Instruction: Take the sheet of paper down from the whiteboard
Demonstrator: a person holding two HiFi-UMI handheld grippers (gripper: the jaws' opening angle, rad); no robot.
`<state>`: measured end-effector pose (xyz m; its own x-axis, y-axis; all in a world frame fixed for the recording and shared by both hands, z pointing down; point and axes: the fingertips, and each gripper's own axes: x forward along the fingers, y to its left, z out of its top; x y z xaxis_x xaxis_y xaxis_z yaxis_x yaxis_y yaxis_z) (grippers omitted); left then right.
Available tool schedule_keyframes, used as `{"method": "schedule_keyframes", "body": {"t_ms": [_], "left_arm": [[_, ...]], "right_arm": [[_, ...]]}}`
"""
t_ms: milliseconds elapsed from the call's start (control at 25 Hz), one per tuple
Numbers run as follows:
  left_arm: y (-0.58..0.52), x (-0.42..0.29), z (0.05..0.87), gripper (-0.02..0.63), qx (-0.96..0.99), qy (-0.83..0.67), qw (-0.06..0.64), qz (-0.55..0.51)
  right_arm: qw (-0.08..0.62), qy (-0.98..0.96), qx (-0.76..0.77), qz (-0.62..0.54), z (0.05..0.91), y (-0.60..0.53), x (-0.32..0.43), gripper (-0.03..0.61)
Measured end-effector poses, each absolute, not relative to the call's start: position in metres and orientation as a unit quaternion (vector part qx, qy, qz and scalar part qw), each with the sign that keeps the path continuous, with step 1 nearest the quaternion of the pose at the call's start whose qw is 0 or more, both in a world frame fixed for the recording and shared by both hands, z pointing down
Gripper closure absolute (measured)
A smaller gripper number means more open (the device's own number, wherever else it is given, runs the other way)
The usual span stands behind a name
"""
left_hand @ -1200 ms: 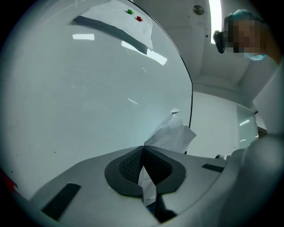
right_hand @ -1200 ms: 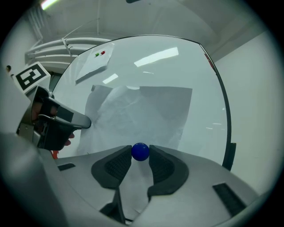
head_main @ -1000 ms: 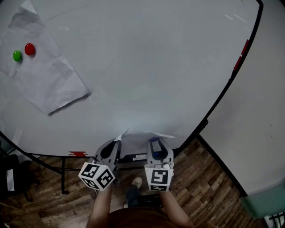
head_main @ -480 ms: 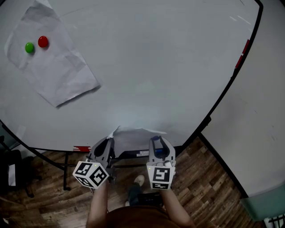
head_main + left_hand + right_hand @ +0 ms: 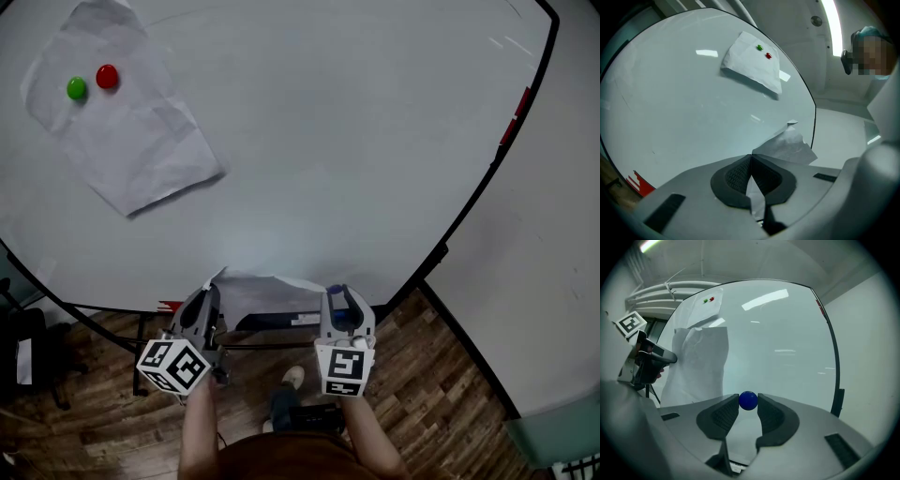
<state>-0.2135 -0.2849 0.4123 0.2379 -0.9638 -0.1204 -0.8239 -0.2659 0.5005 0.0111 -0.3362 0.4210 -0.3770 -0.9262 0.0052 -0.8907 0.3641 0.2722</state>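
A loose white sheet (image 5: 267, 284) hangs in front of the whiteboard's (image 5: 337, 141) lower edge. My left gripper (image 5: 208, 298) is shut on the sheet's left corner; in the left gripper view the paper (image 5: 787, 145) runs between the closed pads of the left gripper (image 5: 750, 159). My right gripper (image 5: 339, 298) stands at the sheet's right side, shut on a round blue magnet (image 5: 748, 400). The right gripper view shows the same sheet (image 5: 698, 362) to the left. A second, crumpled sheet (image 5: 131, 131) stays on the board at upper left under a green magnet (image 5: 76, 88) and a red magnet (image 5: 107, 76).
The board's black frame (image 5: 487, 178) curves down the right, with a white wall (image 5: 534, 281) beyond it. Below lies wooden floor (image 5: 431, 394) with the board's stand (image 5: 141, 361) and a shoe (image 5: 291, 380). A green bin (image 5: 562, 427) sits at lower right. A person (image 5: 869, 44) shows in the left gripper view.
My left gripper has moved left and slightly down with the sheet's corner, widening the gap to the right gripper. The right gripper has kept still.
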Motion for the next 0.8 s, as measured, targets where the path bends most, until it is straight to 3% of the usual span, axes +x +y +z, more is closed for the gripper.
{"method": "schedule_keyframes", "body": {"t_ms": [800], "left_arm": [[-0.273,-0.228,0.41,0.59,0.759,-0.589,0.172,-0.218]], "right_arm": [[0.075,-0.822,0.554,-0.107,0.419,-0.332,0.009,0.442]]}}
